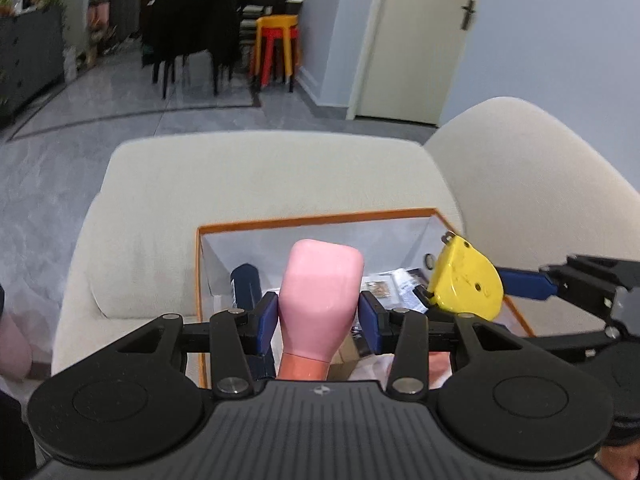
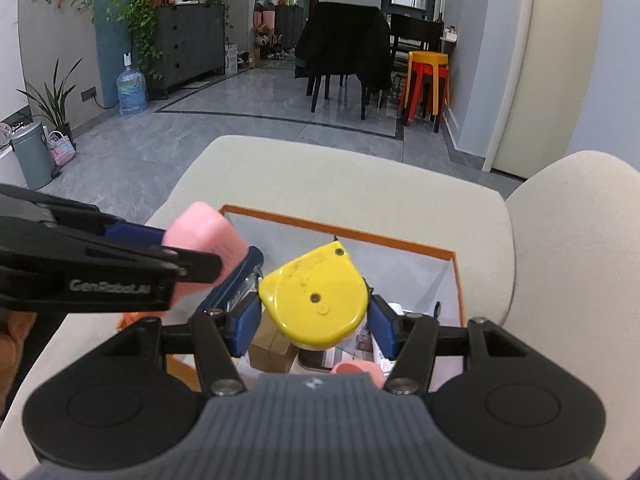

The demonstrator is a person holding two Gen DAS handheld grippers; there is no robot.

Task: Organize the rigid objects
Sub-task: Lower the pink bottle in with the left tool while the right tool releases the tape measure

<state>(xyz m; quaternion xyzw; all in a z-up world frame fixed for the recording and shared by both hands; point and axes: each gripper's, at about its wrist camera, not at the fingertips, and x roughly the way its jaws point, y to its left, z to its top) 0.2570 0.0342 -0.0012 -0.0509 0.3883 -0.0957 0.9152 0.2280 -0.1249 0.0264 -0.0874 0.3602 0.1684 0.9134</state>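
Left gripper (image 1: 319, 312): blue pads clamped on pink bottle-shaped object (image 1: 320, 292), held above orange-rimmed box (image 1: 316, 221). Right gripper (image 2: 314, 320): pads clamped on yellow tape measure (image 2: 314, 296), also above box, just beside pink object. Box rests on cream sofa cushion (image 1: 240, 184), holds mixed small items, dark cylinder (image 1: 245, 284) at left wall.

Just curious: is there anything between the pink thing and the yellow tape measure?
Only one blue finger of the left gripper, beside the pink thing; otherwise the gap to the tape measure is open, seen in the left wrist view.
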